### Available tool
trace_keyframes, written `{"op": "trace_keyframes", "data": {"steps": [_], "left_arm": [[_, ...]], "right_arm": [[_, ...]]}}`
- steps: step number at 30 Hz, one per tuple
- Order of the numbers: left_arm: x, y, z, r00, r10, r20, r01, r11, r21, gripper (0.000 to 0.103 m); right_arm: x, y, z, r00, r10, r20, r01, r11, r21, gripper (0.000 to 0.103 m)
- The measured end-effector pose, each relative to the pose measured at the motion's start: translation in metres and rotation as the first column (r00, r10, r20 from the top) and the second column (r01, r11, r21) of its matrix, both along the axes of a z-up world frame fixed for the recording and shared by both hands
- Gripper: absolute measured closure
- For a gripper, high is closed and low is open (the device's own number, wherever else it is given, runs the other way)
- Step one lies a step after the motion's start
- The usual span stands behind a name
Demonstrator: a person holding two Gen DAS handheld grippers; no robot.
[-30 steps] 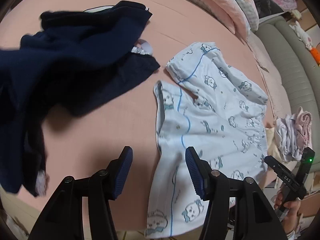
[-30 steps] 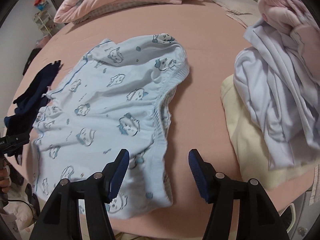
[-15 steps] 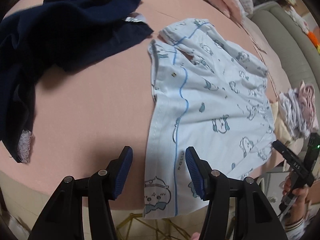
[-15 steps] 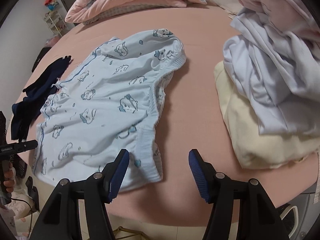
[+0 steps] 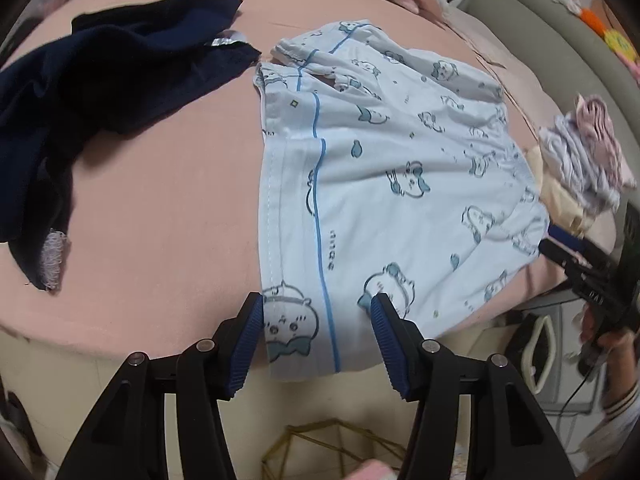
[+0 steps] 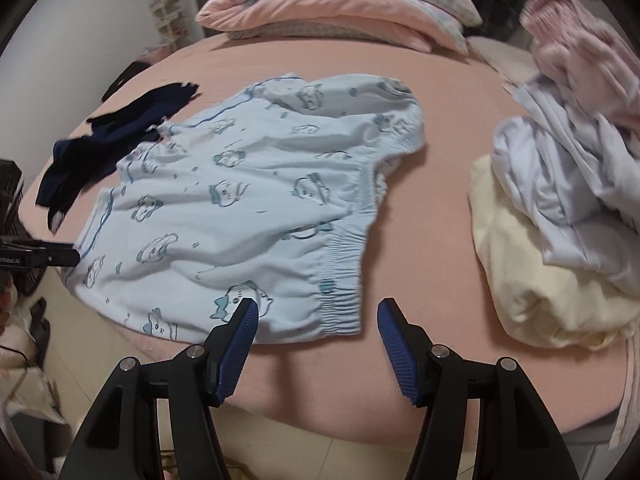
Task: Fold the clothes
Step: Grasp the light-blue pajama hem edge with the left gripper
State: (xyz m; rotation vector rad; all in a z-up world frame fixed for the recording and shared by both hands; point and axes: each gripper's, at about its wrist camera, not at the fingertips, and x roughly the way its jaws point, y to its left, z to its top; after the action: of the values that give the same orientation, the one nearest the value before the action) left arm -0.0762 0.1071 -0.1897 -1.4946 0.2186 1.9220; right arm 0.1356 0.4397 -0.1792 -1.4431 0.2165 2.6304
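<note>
Pale blue shorts [image 5: 384, 184] printed with cartoon animals lie spread on the pink bed [image 5: 160, 208], one leg hem hanging over the near edge. My left gripper [image 5: 317, 314] is open and hovers at that hem, the cloth lying below the gap between its blue pads. In the right wrist view the same shorts [image 6: 248, 216] show their gathered waistband at the front. My right gripper [image 6: 318, 318] is open just before the waistband corner, nothing pinched. The other gripper [image 5: 588, 264] shows at the far right of the left wrist view.
A dark navy garment [image 5: 104, 80] lies crumpled left of the shorts. A heap of cream, lilac and pink clothes [image 6: 560, 208] sits to the right. Folded pink bedding [image 6: 336, 8] is at the back. Floor and a gold wire frame [image 5: 320, 452] lie below the bed edge.
Both grippers have drawn back toward the near bed edge and rolled. The shorts now lie farther up in both views, with the leg hem and waistband corner at the fingertips. Jaws kept their width.
</note>
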Motion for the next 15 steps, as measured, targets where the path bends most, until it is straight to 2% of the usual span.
{"op": "trace_keyframes", "data": {"steps": [6,15], "left_arm": [[0.016,-0.007,-0.002,0.996,-0.057,-0.072,0.058,0.998,0.011,0.051],[0.030,-0.005,-0.007,0.976,-0.133,-0.175,0.129,0.991,-0.032,0.051]], "right_arm": [[0.002,-0.015,-0.006,0.998,0.069,-0.002,-0.069,0.994,0.081,0.041],[0.008,-0.015,-0.022,0.996,0.086,-0.010,-0.085,0.991,0.099,0.041]]}}
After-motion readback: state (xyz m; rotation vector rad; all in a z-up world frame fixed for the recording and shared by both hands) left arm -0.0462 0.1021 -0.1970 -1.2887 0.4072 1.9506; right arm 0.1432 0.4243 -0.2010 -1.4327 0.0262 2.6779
